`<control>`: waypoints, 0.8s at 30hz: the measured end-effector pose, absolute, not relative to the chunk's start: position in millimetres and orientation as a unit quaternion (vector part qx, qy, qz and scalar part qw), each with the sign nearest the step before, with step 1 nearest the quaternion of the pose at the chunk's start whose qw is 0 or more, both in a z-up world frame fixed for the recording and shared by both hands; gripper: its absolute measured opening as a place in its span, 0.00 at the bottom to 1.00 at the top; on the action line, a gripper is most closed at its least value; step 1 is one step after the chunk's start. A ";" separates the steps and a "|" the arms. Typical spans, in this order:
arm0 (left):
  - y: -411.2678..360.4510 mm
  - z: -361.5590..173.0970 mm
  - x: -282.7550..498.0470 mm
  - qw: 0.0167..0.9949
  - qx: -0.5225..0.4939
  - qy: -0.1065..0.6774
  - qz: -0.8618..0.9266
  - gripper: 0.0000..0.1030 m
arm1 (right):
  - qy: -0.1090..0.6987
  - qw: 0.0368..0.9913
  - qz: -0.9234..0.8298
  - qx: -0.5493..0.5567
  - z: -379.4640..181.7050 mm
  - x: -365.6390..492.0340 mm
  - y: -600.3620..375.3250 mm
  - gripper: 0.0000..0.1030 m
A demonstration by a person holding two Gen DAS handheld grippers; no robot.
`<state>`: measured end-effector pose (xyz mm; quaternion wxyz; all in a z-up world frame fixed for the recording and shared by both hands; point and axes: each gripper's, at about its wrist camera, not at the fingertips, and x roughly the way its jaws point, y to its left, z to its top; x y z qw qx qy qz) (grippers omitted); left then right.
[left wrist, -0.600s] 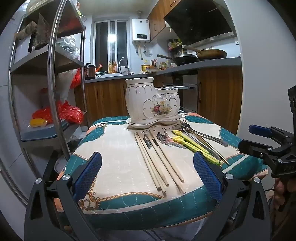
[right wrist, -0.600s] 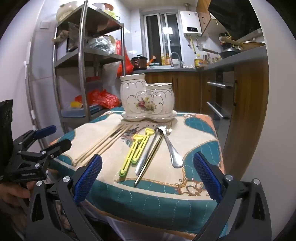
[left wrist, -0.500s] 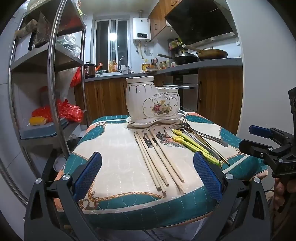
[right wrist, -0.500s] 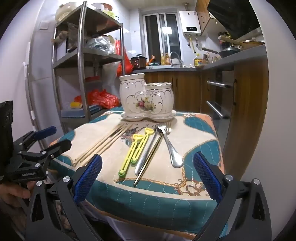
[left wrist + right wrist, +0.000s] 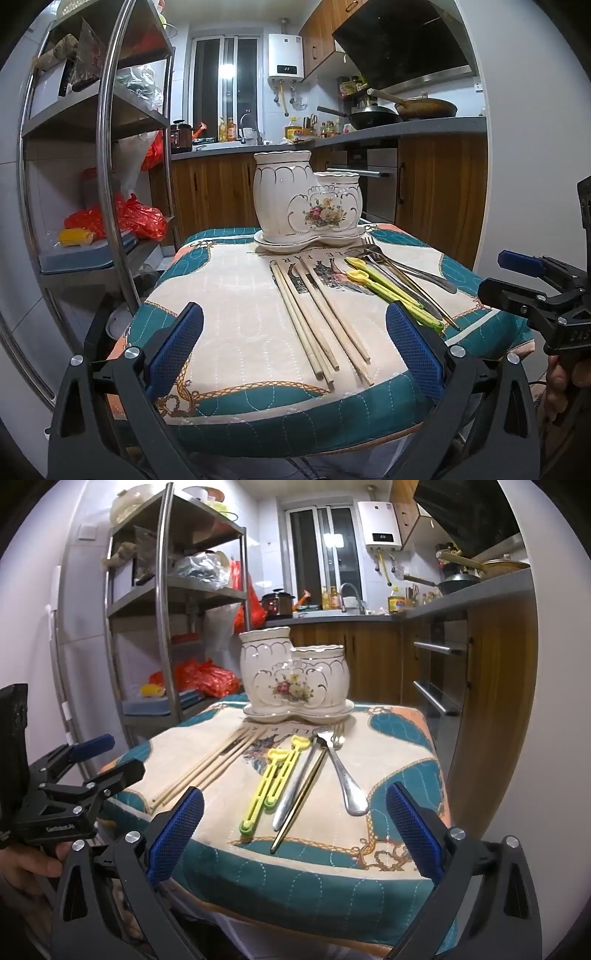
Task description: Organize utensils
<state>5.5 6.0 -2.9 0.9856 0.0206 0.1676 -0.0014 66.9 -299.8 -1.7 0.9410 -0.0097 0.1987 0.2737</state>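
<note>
A white ceramic two-pot utensil holder [image 5: 308,197] [image 5: 293,675] with a flower print stands on its saucer at the far end of a small cloth-covered table [image 5: 229,295] [image 5: 399,760]. Several wooden chopsticks [image 5: 317,317] [image 5: 210,764] lie in front of it. Right of them lie two yellow-green plastic utensils [image 5: 391,291] [image 5: 273,779], then a metal spoon [image 5: 345,775], fork and thin metal sticks [image 5: 410,271]. My left gripper [image 5: 293,349] hovers open at the near edge, nothing between its fingers. My right gripper [image 5: 293,829] is open too, short of the near right edge.
A steel shelf rack [image 5: 110,155] [image 5: 166,602] with bags and boxes stands left of the table. Wooden cabinets [image 5: 439,192] and a counter with pans run along the right and back. Each gripper shows at the other view's edge, held by a hand [image 5: 26,864].
Both views sit slightly closer and lower toward the table; the utensils and holder have not moved, and both grippers stay open.
</note>
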 end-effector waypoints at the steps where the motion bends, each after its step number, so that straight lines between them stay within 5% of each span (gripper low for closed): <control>1: 5.9 -2.9 5.7 0.986 0.021 0.168 -0.001 0.95 | 0.198 0.941 0.274 -0.010 -1.9 66.6 -299.9 0.95; 24: 4.1 -3.9 3.6 0.985 0.023 0.169 -0.002 0.95 | 0.199 0.941 0.273 -0.013 -2.0 67.7 -297.7 0.95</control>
